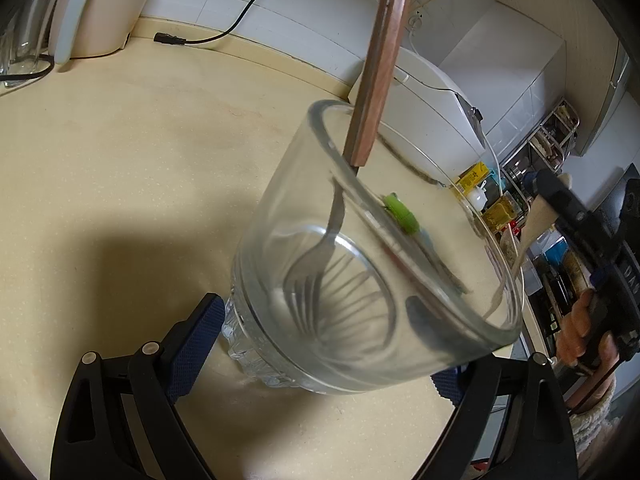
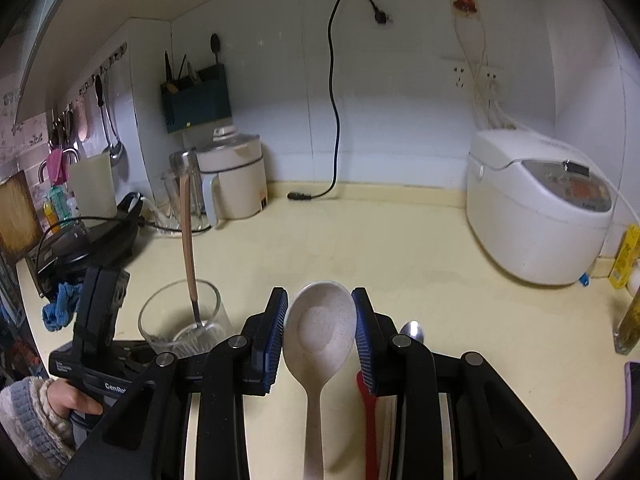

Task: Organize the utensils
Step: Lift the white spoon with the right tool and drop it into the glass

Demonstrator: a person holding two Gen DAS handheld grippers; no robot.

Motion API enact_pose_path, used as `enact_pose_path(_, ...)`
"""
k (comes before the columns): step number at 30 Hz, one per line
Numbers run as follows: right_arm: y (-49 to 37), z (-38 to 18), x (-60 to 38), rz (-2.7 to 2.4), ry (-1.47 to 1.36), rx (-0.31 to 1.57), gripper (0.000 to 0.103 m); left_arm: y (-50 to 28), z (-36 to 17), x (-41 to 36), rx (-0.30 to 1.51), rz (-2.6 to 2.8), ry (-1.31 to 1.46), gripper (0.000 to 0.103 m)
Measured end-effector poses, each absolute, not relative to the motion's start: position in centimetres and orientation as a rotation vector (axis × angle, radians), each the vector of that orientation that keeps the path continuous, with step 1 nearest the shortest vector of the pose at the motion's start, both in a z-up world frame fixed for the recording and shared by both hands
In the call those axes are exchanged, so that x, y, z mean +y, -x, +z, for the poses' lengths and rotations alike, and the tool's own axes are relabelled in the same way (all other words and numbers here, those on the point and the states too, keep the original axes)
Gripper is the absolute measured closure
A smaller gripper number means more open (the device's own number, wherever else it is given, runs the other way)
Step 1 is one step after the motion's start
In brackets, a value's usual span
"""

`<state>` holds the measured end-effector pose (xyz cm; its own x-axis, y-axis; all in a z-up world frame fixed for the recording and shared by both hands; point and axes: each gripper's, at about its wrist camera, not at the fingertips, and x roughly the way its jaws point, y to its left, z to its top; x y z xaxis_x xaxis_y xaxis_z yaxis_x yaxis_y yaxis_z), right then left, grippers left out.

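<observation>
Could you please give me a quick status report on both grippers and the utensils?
Left gripper shut on glass, fork inside. Right gripper shut on speckled spoon. Metal spoon and red-handled utensil on counter. Nothing blocking.

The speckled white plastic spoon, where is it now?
In the right wrist view, the speckled white plastic spoon sits between the blue pads of the right tool, right of the clear glass cup holding a wooden-handled fork.

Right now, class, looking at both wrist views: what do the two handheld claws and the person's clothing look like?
Each claw, left and right, has glossy black plastic arms with round silver rivets and blue ribbed rubber pads. In the right wrist view the left device carries white lettering beginning "GenRo". A fuzzy grey and cream knitted sleeve covers the wrist.
</observation>
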<state>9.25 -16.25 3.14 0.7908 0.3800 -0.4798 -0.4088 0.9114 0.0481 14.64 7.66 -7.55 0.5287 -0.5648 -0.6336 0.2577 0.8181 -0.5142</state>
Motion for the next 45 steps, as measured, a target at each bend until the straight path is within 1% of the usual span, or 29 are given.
enact_pose_path(11,-8.8,7.0,-14.8,0.487,0.030,0.418,0.070,-14.6,-7.5,7.7,0.887,-0.505,0.382,0.010)
enact_pose_path(19,-8.5,11.9,-11.5,0.578,-0.010,0.253,0.070,-14.6,-7.5,7.6,0.887,-0.505,0.382,0.010)
enact_pose_path(23,-9.2,12.9,-9.5,0.626,-0.042,0.219,0.070,-14.6,-7.5,7.6,0.887,-0.505,0.382,0.010)
enact_pose_path(26,-9.9,12.2,-8.0,0.651,-0.054,0.228,0.070,-14.6,-7.5,7.7,0.887,-0.505,0.382,0.010)
enact_pose_path(35,-11.0,7.0,-5.4,0.664,-0.021,0.334,0.070,-14.6,-7.5,7.6,0.887,-0.506,0.383,0.010)
enact_pose_path(45,-10.2,4.6,-5.7,0.659,0.024,0.382,0.070,-14.6,-7.5,7.6,0.887,-0.505,0.382,0.009)
